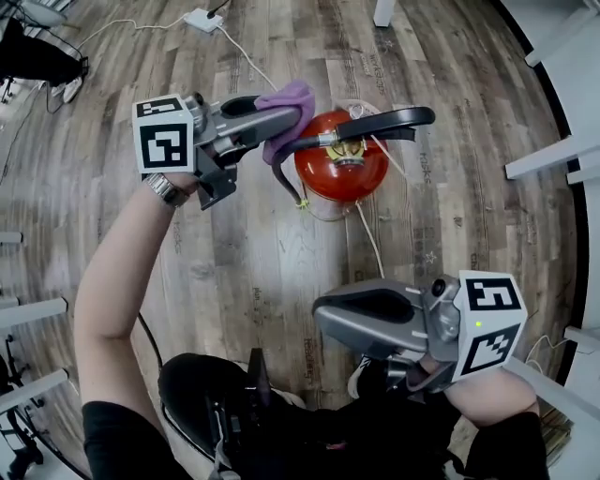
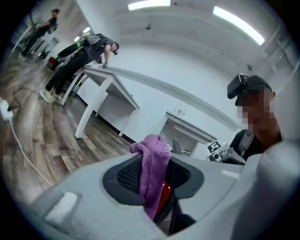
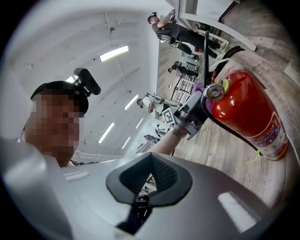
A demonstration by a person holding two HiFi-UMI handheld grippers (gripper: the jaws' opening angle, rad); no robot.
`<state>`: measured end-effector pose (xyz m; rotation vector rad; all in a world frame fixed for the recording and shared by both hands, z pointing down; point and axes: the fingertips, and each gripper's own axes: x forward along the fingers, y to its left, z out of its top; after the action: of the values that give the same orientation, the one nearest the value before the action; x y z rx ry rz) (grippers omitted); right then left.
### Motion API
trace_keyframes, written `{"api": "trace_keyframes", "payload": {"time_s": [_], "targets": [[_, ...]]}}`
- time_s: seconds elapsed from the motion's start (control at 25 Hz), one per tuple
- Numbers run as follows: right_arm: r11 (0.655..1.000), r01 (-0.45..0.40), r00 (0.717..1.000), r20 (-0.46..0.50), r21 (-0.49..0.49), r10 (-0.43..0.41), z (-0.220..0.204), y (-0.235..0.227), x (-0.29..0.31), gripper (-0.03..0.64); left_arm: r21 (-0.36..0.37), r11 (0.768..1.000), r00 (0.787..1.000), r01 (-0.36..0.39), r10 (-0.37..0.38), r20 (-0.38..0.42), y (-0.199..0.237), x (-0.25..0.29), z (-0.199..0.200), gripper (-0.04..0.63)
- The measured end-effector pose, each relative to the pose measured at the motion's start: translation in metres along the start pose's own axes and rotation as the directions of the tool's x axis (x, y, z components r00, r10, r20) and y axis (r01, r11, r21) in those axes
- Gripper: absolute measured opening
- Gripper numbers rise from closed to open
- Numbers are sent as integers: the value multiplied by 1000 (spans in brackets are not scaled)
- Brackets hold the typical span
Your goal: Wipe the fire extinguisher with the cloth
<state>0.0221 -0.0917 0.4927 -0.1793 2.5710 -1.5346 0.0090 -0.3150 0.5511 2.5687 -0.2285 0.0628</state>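
Note:
A red fire extinguisher (image 1: 330,176) stands on the wooden floor, seen from above, with a black lever handle (image 1: 394,119) and a black hose (image 1: 281,176). My left gripper (image 1: 292,116) is shut on a purple cloth (image 1: 291,99), held at the extinguisher's top by the valve. In the left gripper view the cloth (image 2: 152,164) hangs pinched between the jaws, with red extinguisher (image 2: 162,199) showing just beneath. My right gripper (image 1: 323,314) is shut and empty, nearer to me and apart from the extinguisher. The right gripper view shows the extinguisher (image 3: 248,112) and the left gripper (image 3: 191,112) at its gauge.
A white power strip (image 1: 202,19) with its cable lies on the floor at the back. A thin white cord (image 1: 370,239) trails from the extinguisher. White furniture legs (image 1: 553,155) line the right side. People (image 2: 101,49) stand at tables far off.

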Motion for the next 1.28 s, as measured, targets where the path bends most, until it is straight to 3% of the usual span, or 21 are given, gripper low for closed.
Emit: {"api": "trace_keyframes", "payload": {"time_s": [0.12,0.24,0.4,0.52,0.64,0.84,0.92,0.96,1.12,1.28], "targets": [[1000,-14,1000,-4,-7,14,0,2,5,-2,226,974,997,-36,52,-65,-29,9,20,109],[1000,-30,999,-13,-4,30,-2,6,5,-2,427,903,984,-51,119,-133,-51,24,25,109],[999,-29,1000,3,-13,29,0,7,1,-2,661,749,950,32,184,-254,-71,50,24,109],[999,-31,1000,7,-9,31,0,6,0,-2,758,643,931,108,202,-305,-86,69,30,108],[999,-35,999,12,-8,35,3,6,-2,-2,839,512,914,182,226,-337,-95,98,34,109],[999,-37,999,15,-7,37,4,6,-1,-2,884,391,900,258,235,-367,-110,132,37,109],[1000,-30,999,17,-6,31,4,5,0,-2,891,368,898,268,239,-369,-112,132,36,109],[1000,-26,999,18,-7,26,4,4,-1,-2,890,372,901,262,235,-364,-113,129,35,109],[1000,-15,1000,19,-8,15,4,1,0,-2,879,428,914,210,232,-332,-107,102,28,109],[1000,-6,1000,1,-3,6,1,-3,7,-2,887,425,901,181,291,-323,-97,63,13,109]]}}
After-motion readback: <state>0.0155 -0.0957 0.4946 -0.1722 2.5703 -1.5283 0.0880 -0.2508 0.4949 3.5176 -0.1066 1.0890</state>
